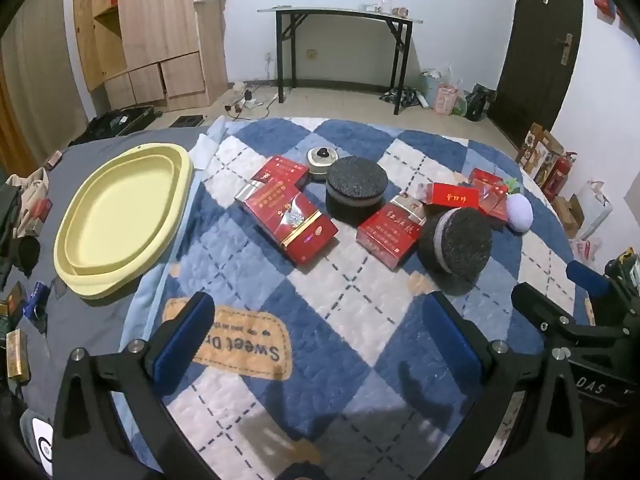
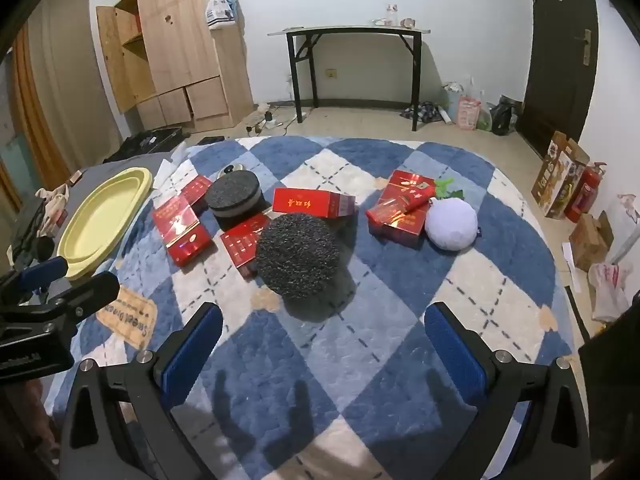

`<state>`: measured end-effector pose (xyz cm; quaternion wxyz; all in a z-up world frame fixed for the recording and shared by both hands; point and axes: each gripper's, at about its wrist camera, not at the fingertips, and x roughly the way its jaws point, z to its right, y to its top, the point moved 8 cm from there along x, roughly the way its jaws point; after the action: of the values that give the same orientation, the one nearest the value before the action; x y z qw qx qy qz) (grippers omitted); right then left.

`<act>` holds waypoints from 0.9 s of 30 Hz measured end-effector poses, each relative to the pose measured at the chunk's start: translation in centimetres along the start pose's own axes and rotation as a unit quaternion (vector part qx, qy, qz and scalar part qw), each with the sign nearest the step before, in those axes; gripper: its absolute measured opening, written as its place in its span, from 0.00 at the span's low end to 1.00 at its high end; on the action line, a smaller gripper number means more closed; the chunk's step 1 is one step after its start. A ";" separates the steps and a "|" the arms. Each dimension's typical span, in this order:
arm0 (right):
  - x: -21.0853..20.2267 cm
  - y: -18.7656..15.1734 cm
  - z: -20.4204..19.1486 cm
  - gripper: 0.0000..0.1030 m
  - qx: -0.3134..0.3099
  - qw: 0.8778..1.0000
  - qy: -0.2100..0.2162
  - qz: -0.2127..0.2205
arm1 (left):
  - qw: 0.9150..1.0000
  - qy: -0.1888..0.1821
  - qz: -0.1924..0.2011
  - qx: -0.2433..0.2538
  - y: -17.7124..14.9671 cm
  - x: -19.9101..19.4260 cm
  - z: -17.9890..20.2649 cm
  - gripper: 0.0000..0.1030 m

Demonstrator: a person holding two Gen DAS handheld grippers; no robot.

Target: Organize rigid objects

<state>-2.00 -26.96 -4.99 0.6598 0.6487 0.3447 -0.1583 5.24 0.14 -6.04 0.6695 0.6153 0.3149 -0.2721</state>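
Several red boxes lie on a blue-and-white checked blanket [image 1: 340, 320]; the nearest long one [image 1: 288, 220] is left of centre, another [image 2: 314, 203] sits behind a tilted black disc [image 2: 298, 256]. A second black disc [image 1: 356, 190] lies flat farther back, with a small round lidded pot [image 1: 322, 158] behind it. A pale yellow basin [image 1: 124, 216] rests at the left. A white round cushion [image 2: 451, 224] lies at the right beside more red boxes [image 2: 402, 208]. My left gripper [image 1: 320, 344] and right gripper [image 2: 324, 348] both hover open above the near blanket, holding nothing.
A black-legged table [image 2: 356, 64] and wooden cabinets [image 2: 176, 48] stand against the far wall. Small items clutter the grey sheet at the left [image 1: 24, 216]. A fire extinguisher [image 2: 586, 190] and cardboard boxes line the right floor by a dark door [image 2: 560, 52].
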 end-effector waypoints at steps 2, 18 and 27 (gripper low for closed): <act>0.0 0.0 0.0 1.00 0.003 1.000 0.006 -0.002 | 1.000 0.001 -0.002 0.002 0.0 0.0 -0.1 1.00; 0.2 -0.1 -0.2 1.00 0.006 1.000 0.011 -0.007 | 1.000 0.007 -0.009 0.002 -0.7 1.2 -0.2 1.00; 0.2 -0.1 -0.2 1.00 0.005 1.000 0.009 -0.009 | 0.999 0.004 -0.030 -0.014 -1.3 1.7 -0.7 1.00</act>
<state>-1.97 -26.70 -5.23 0.6519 0.6502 0.3560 -0.1598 5.29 0.73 -8.19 0.6681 0.5972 0.3396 -0.2858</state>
